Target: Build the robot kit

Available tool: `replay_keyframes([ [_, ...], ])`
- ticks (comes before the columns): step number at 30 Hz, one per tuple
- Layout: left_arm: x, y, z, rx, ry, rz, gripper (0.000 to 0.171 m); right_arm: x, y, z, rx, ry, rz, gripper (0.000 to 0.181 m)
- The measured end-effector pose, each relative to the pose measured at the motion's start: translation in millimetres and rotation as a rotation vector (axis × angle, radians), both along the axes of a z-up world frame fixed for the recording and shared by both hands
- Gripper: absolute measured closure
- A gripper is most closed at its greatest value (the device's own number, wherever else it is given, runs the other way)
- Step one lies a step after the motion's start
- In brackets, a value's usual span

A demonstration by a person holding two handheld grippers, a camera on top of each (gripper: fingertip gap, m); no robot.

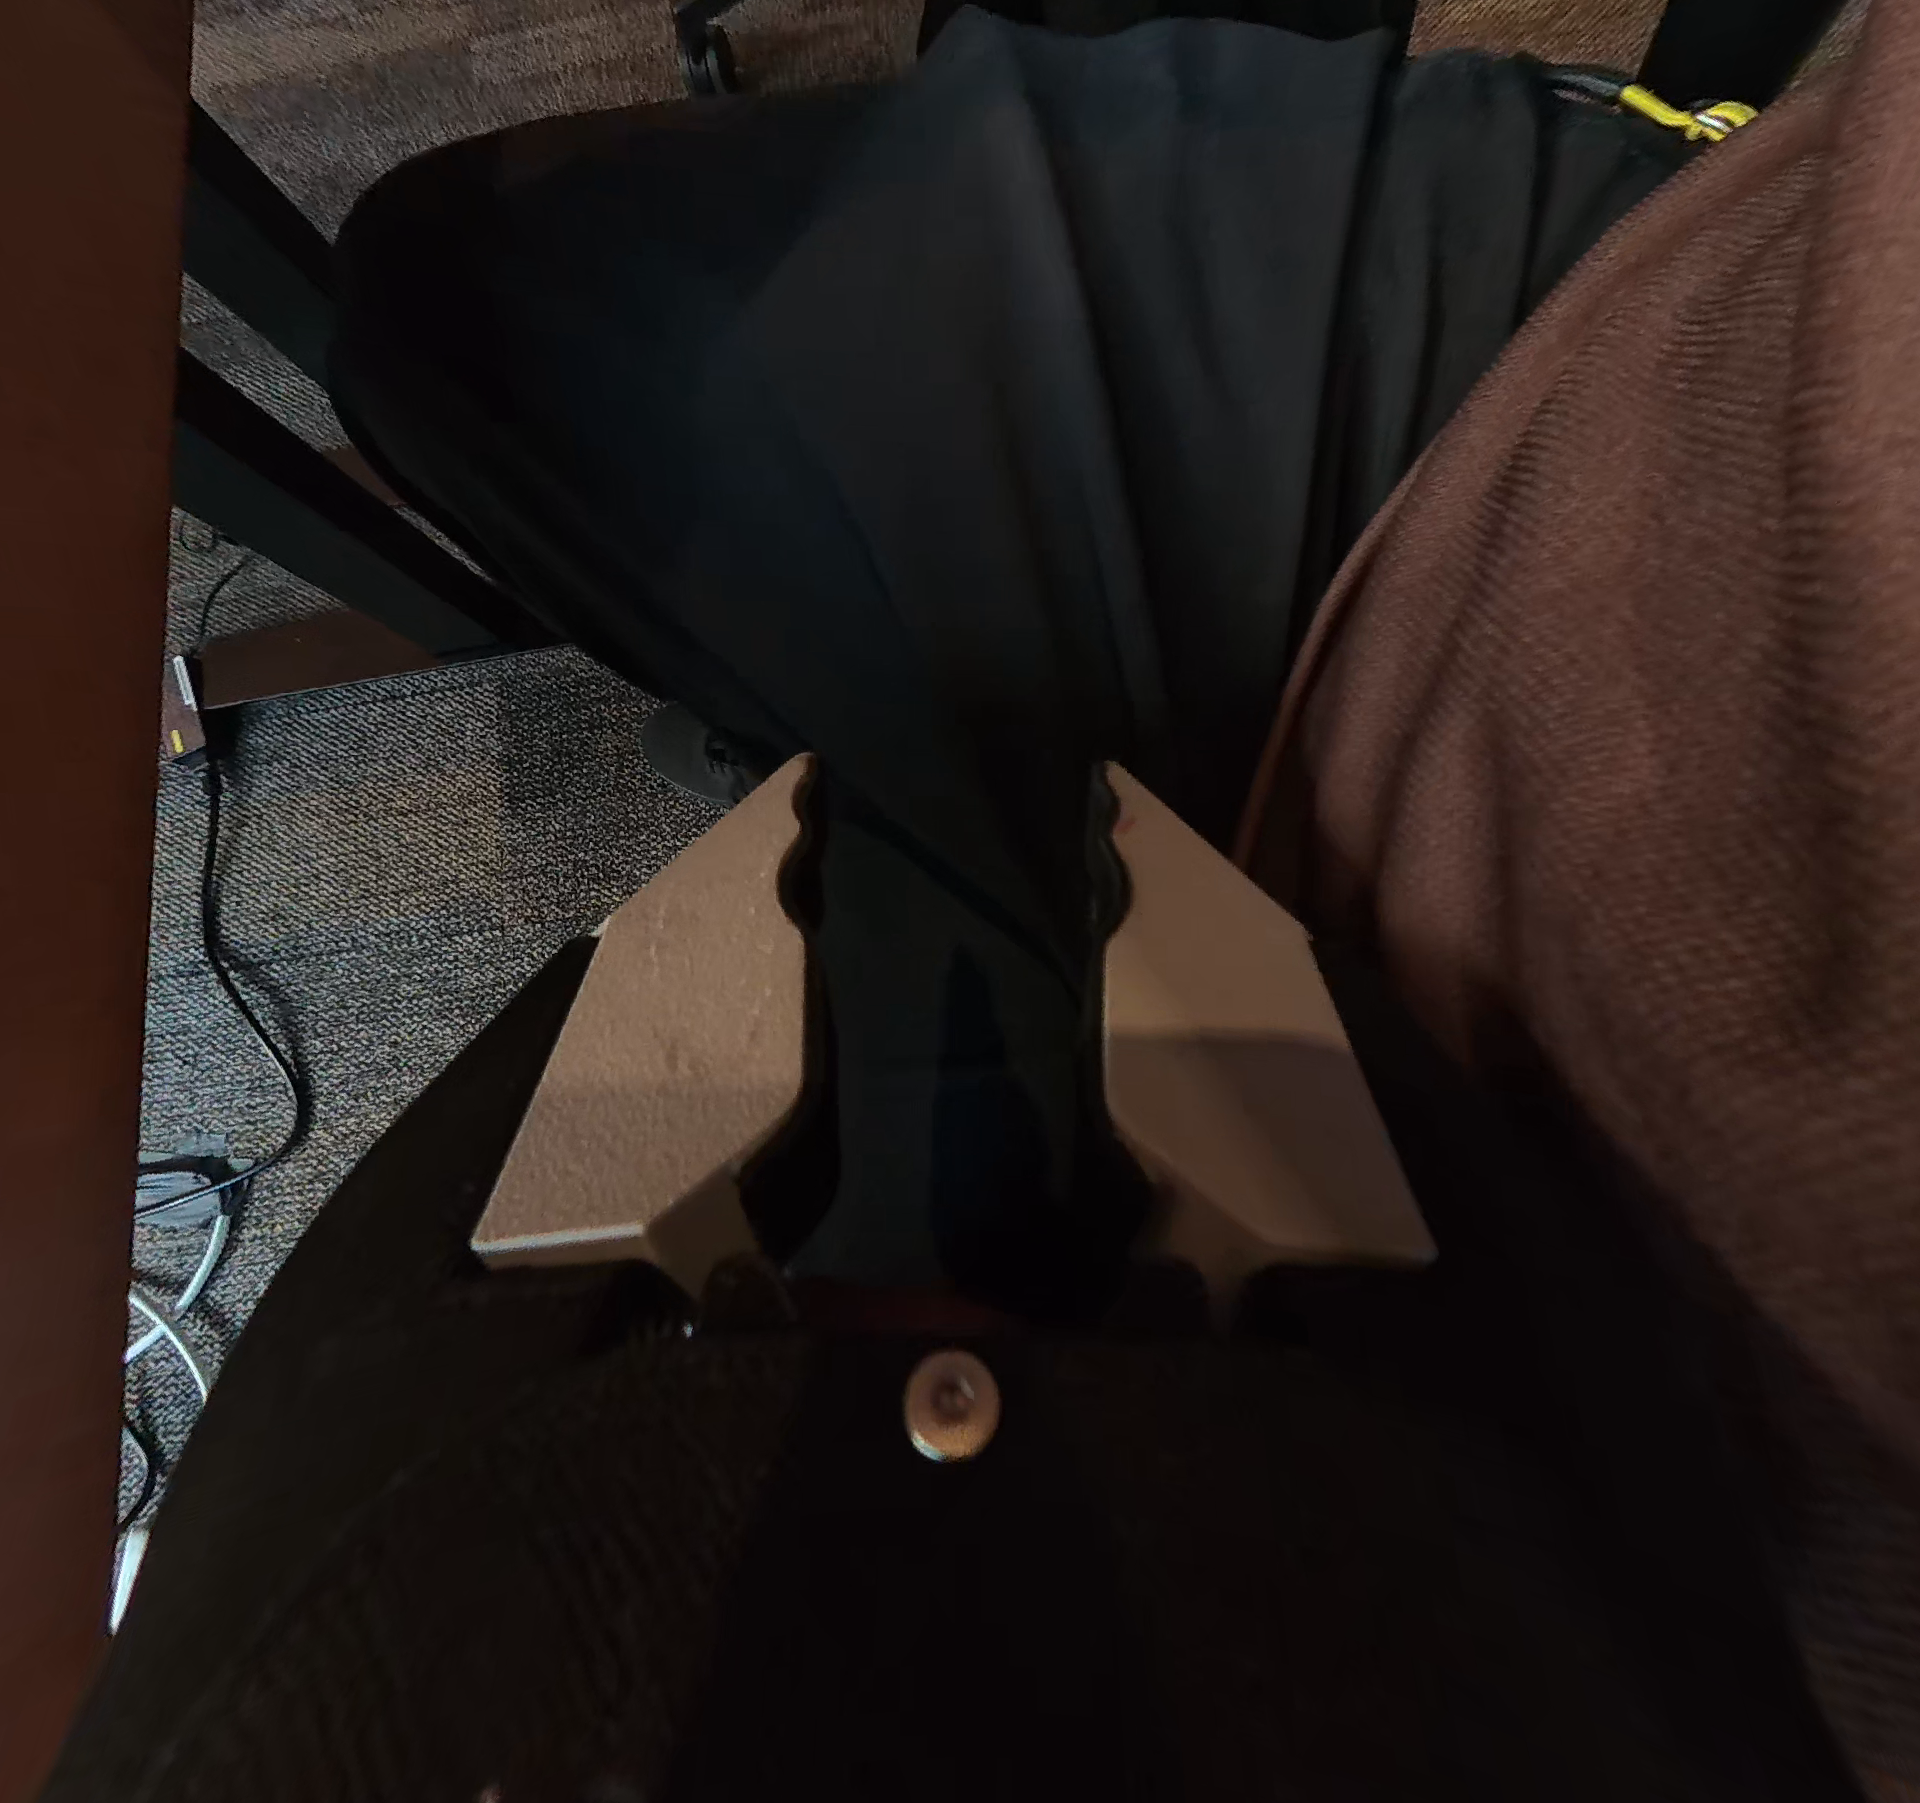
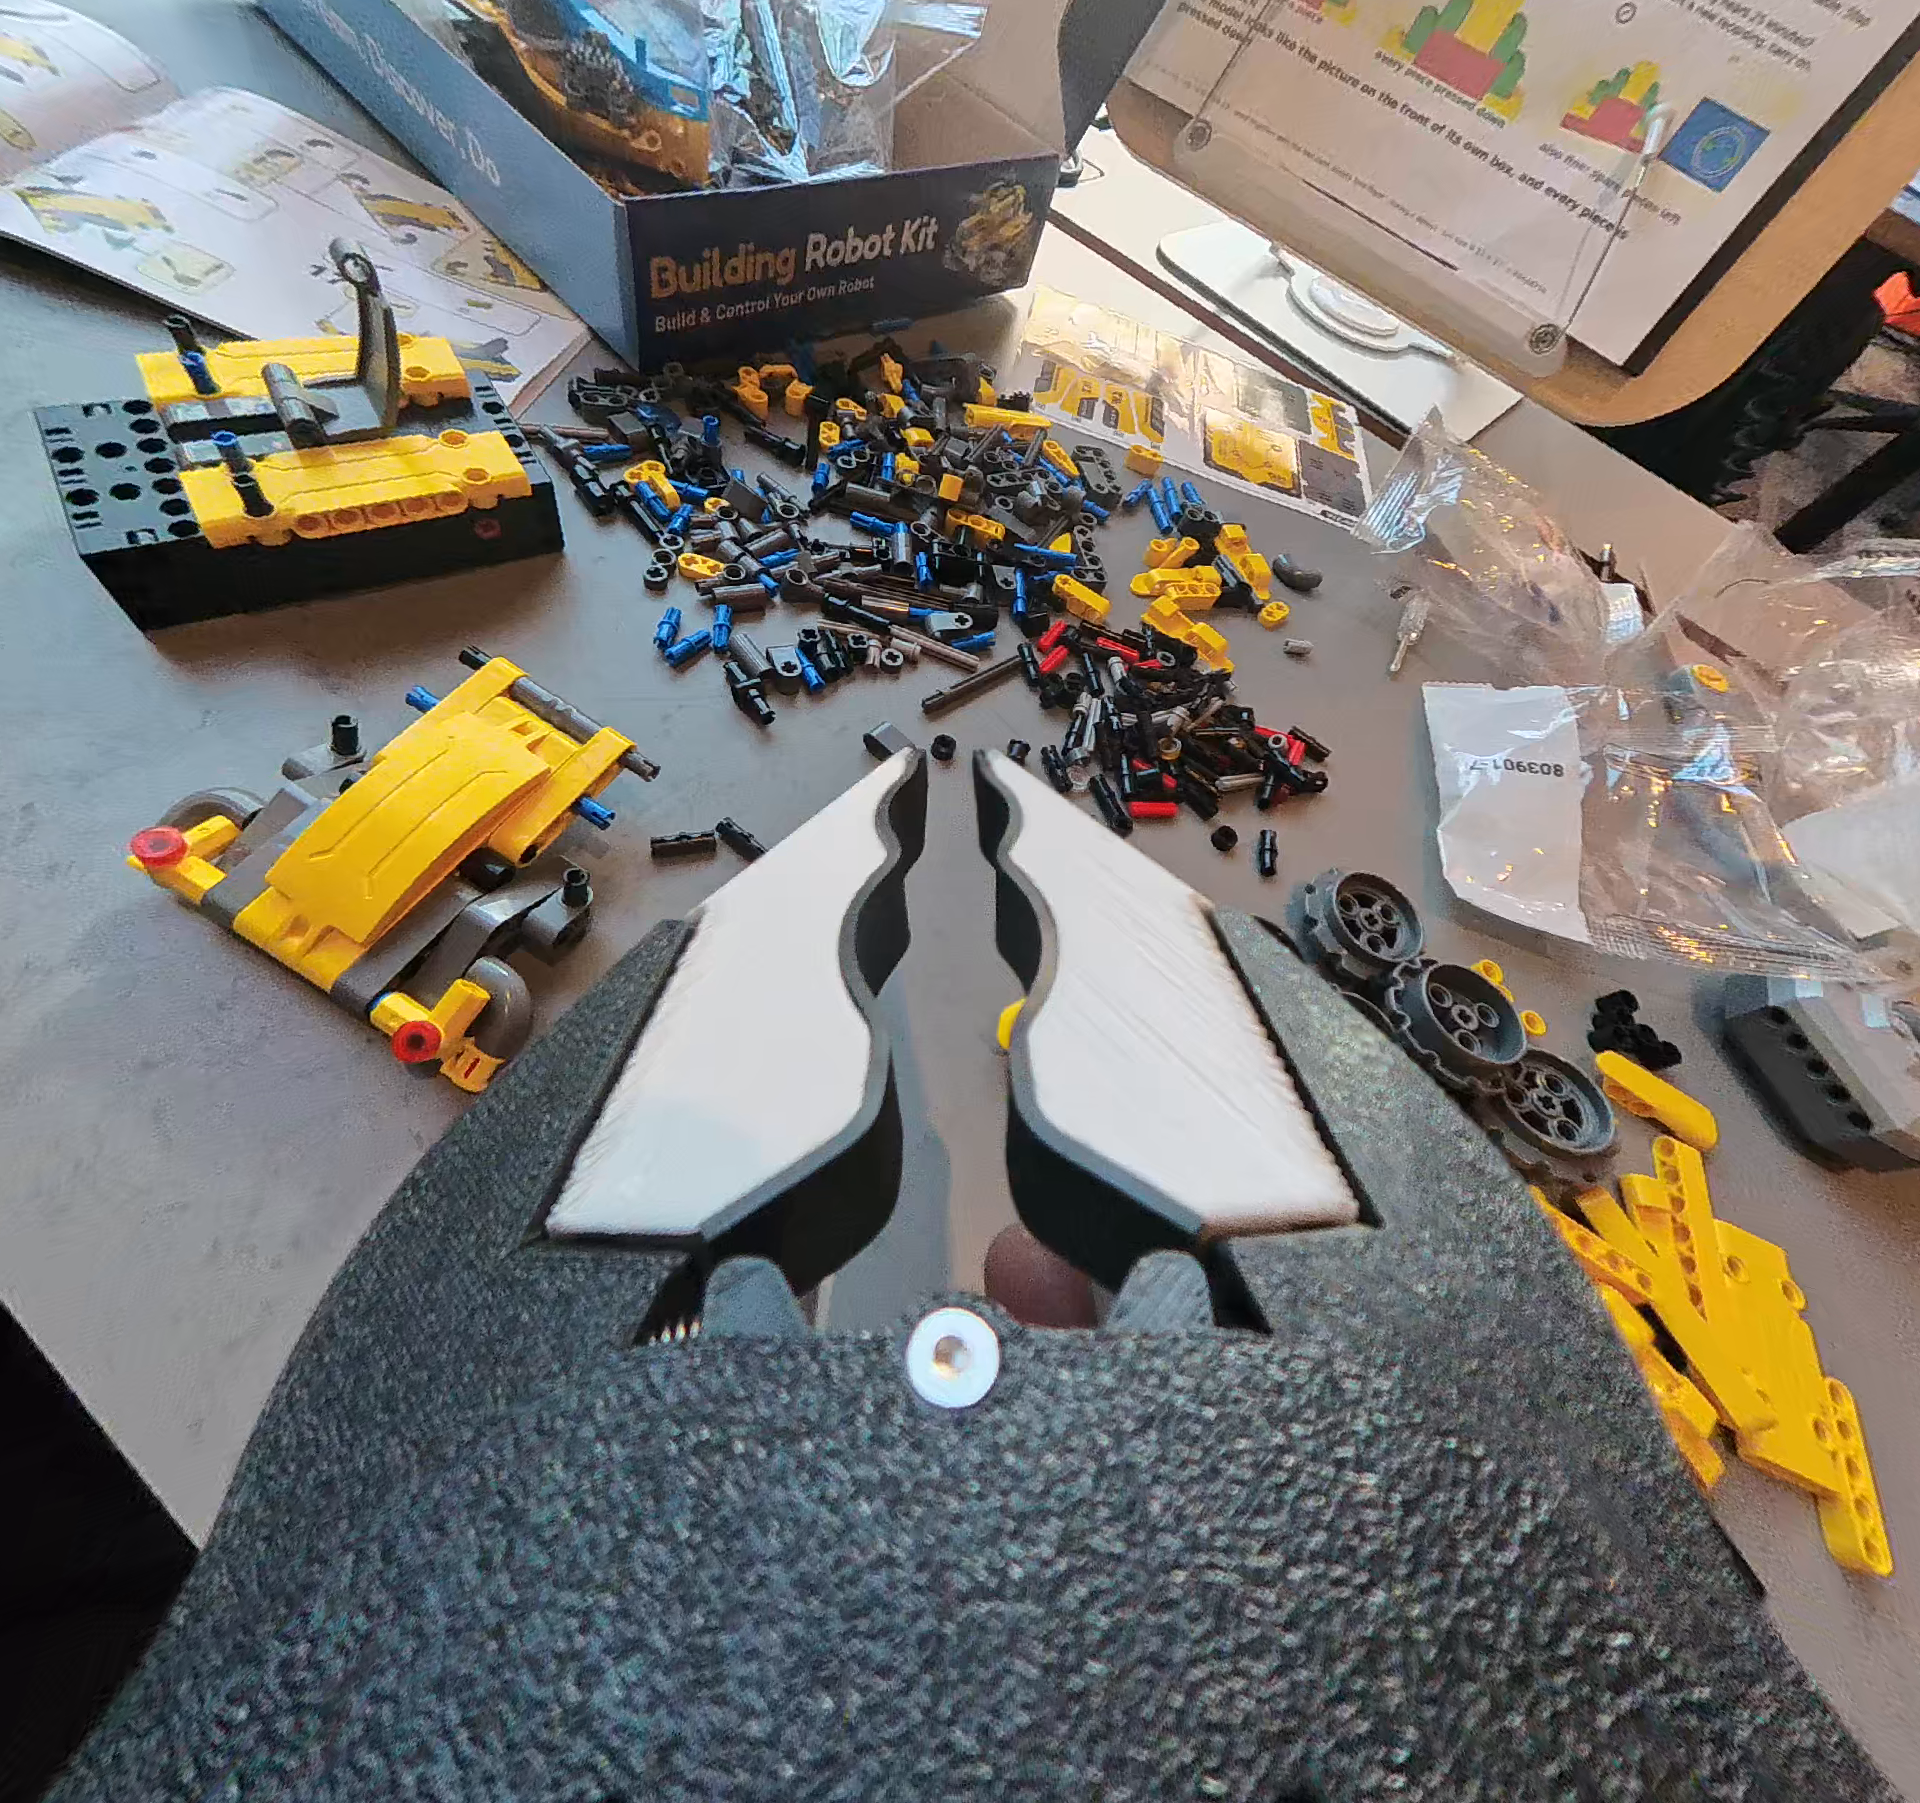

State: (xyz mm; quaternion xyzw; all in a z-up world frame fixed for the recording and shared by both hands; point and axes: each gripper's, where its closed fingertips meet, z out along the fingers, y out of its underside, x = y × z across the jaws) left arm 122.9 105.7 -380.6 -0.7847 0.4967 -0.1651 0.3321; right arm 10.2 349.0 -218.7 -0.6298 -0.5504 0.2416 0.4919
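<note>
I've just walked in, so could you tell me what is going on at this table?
A person holds two claws. The right claw hovers nearly shut and empty over a grey table, tips near a pile of small building pieces. Two partly built yellow assemblies lie to its left, an open kit box behind. The left claw is down below the table, open, against dark trousers.

Matt grey tabletop [image 2: 156, 1182]; glossy plastic bricks [image 2: 894, 527]; crinkly clear bags [image 2: 1662, 766]; cardboard box [image 2: 831, 247]; brown ribbed cloth [image 1: 1610, 714]; rough carpet [image 1: 416, 818].
</note>
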Motion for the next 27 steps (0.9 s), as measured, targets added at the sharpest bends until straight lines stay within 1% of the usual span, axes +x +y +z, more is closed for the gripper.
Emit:
replay_keyframes([
  [1,0.2,0.0,-0.1,0.001,0.001,0.000,0.123,0.9,0.4,0.3,-0.004,0.002,-0.002,0.174],
  [6,0.6,0.5,-0.6,-0.004,0.001,0.001,0.123,6.1,7.9,-4.0,-0.023,-0.024,-0.043,0.153],
  [8,-0.2,1.0,-1.2,0.000,0.006,0.002,0.123,6.9,10.2,-3.2,-0.020,-0.030,-0.053,0.148],
  [11,-1.1,1.2,-1.6,-0.005,0.005,0.006,0.123,7.1,14.1,-2.4,-0.022,-0.037,-0.074,0.136],
  [14,-0.6,0.9,-0.2,0.000,0.002,0.003,0.124,5.3,17.0,-5.8,-0.033,-0.063,-0.080,0.135],
  [17,-0.6,0.6,-0.7,-0.004,0.002,0.002,0.123,-0.5,23.0,-5.2,-0.023,-0.083,-0.071,0.139],
  [21,-2.2,1.8,-0.4,0.000,0.004,0.006,0.124,-6.9,28.1,7.7,-0.047,-0.017,-0.076,0.149],
  [24,-3.5,2.0,1.6,-0.005,-0.011,0.013,0.124,-7.2,29.9,1.7,-0.049,-0.034,-0.083,0.141],
  [27,-3.4,1.9,3.5,-0.003,-0.020,0.012,0.124,-8.6,27.4,-7.1,-0.048,-0.061,-0.075,0.140],
])
